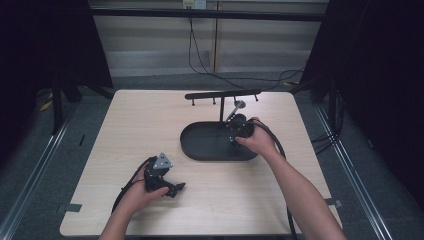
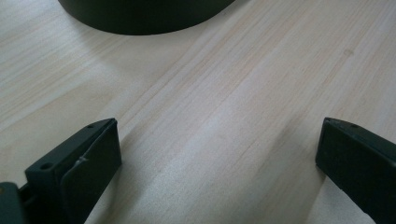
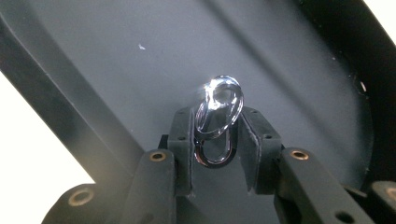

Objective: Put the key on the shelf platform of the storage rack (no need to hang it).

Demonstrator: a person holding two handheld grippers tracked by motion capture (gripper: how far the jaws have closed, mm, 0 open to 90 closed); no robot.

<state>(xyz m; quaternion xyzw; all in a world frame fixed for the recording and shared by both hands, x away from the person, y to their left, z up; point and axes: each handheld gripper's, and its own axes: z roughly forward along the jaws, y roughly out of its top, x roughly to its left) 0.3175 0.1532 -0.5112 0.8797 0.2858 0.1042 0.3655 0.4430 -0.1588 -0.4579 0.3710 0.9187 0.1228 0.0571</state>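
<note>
Right gripper clamped on a shiny metal loop, pads pressing its two sides, upper end of the loop standing clear above the jaw tips and catching a bright glint. Held over the dark floor of the tray, with the tray's raised rim running diagonally at the left and curving round at the right; whether the loop touched the floor, impossible to tell. From the high view, right gripper gripped by the right hand at the right end of the oval black tray, near the middle of the table. Just behind it, a thin upright post rising from the tray to a black bar with short pegs hanging beneath; a small grey piece showing above the gripper, too small to make out. Left gripper spread wide with nothing between the jaws, low over bare light wood, curved edge of the tray ahead of it. In the high view, left gripper resting on the table near the front left, well apart from the tray, left hand around its body, grey plate on top, cable trailing back along the forearm.
</note>
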